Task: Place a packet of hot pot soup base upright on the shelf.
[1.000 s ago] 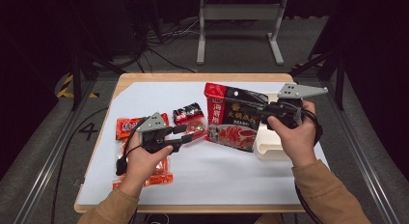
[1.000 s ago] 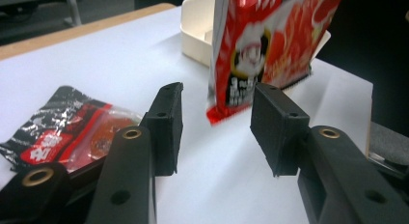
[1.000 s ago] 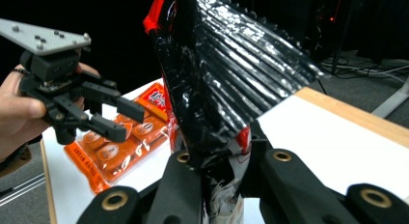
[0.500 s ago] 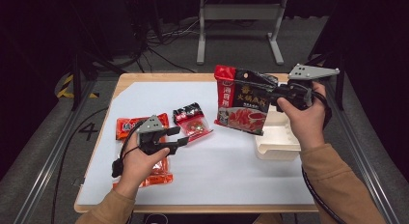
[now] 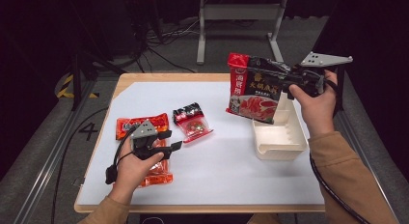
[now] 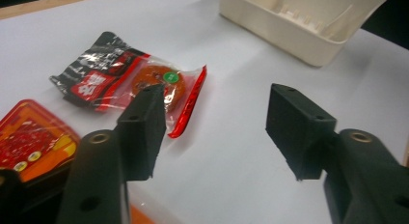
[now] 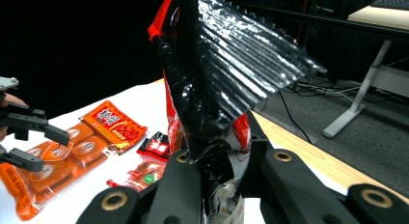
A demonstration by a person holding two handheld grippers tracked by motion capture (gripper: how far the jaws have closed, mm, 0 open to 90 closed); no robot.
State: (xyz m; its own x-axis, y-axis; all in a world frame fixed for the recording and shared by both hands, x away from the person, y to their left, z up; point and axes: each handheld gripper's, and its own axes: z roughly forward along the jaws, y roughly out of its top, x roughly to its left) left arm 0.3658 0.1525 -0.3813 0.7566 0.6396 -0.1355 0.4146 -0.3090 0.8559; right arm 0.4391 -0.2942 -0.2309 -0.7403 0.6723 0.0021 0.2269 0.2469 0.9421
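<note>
Holding big red-black pouch aloft at 2 o'clock, above cream tray; our right gripper jaws clamped on its edge. Orange packets lie at 8 o'clock, partly under our left gripper, jaws spread wide, empty. Small black-red packet at 10 o'clock of table centre.

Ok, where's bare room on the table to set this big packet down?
Barest is the white sheet in the middle, between the small black-and-red packet and the cream tray, running to the near edge. The far left part behind the packets is bare too. The left side is crowded: orange packets under the left gripper. The big packet hangs over the tray.
</note>
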